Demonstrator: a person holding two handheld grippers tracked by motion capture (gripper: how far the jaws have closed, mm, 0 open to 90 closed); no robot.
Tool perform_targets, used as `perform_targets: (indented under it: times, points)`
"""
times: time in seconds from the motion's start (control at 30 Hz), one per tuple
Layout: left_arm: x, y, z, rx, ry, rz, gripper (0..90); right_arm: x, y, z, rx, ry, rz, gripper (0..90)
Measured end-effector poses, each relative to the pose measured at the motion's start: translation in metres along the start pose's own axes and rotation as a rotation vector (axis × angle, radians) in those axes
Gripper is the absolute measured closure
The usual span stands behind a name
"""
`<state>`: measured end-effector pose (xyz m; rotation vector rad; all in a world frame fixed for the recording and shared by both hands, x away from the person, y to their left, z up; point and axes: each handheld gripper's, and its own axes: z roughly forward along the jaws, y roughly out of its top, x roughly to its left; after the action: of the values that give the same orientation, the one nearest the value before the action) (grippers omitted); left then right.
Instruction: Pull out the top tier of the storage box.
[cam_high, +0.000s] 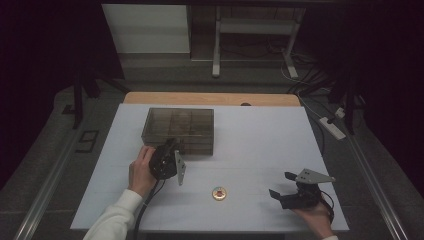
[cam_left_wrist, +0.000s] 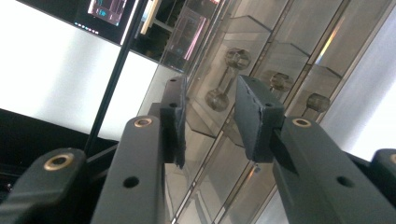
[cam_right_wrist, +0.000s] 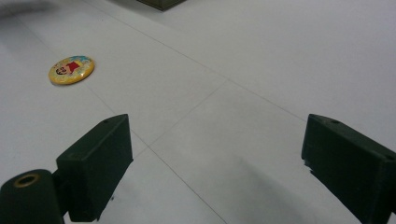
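One clear drawer box (cam_high: 178, 130), one round badge (cam_high: 218, 193), two grippers, three drawer knobs (cam_left_wrist: 217, 99)

Single legible mark: numeral "9" on floor (cam_high: 86, 141), left of desk (cam_high: 260, 130). Round badge (cam_high: 218, 193): cartoon figure, no readable lettering.
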<state>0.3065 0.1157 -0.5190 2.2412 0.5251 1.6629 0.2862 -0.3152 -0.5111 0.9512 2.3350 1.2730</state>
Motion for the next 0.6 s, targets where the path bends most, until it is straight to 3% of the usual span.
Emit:
perform_targets:
  times: [0.6]
  points:
    - [-0.0039,0.0005,0.0068,0.012,0.010,0.028,71.7,-0.0004,-0.0003,-0.0005,0.000,-0.005,0.003,8.3]
